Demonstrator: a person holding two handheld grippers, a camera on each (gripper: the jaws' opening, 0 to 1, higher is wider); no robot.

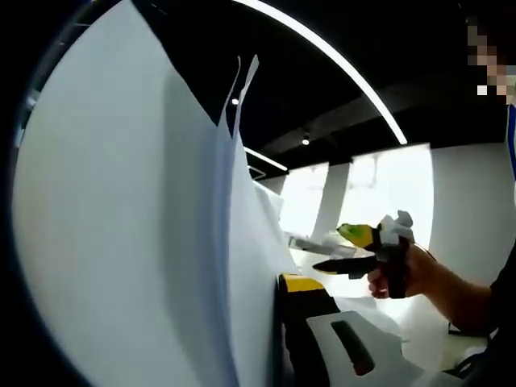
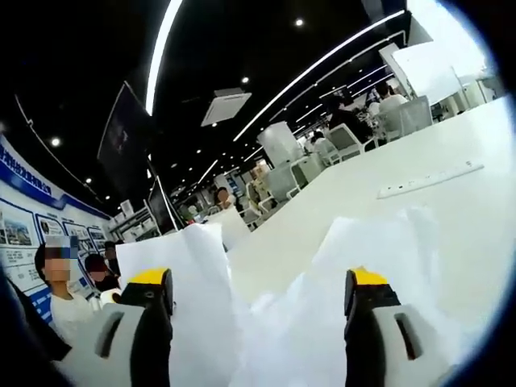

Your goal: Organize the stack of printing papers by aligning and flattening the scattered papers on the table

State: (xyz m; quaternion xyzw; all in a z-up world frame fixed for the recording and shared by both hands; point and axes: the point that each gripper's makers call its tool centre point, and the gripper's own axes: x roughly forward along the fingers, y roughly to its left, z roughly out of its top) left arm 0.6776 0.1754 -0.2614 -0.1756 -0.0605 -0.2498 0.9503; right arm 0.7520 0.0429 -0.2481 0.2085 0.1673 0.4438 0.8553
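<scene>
A: Where are the papers?

B: In the left gripper view a sheaf of white papers (image 1: 137, 234) stands nearly upright, close to the camera on the left, its top corners fanned apart. The left tongs (image 1: 302, 322) rise at the bottom right of it; one yellow-tipped black jaw lies right against the sheets. The other jaw is hidden behind the paper, so I cannot tell whether the tongs are clamped on it.

A: And the right tongs?

B: In the right gripper view the right tongs (image 2: 258, 290) stand wide apart, jaws either side of rumpled white papers (image 2: 306, 322) lying on the white desk (image 2: 451, 210). One sheet curls upward beside the left jaw. Nothing is pinched between the jaws.

A: How is the hand posed?

B: In the left gripper view, a hand (image 1: 403, 278) on the right grips the other tongs by the handle, forearm reaching in from the right edge, jaws pointing left toward the sheaf.

A: Anything else on the desk?

B: A white power strip (image 2: 431, 179) lies far off on the right. Chairs (image 2: 347, 141) and seated people are beyond it.
</scene>
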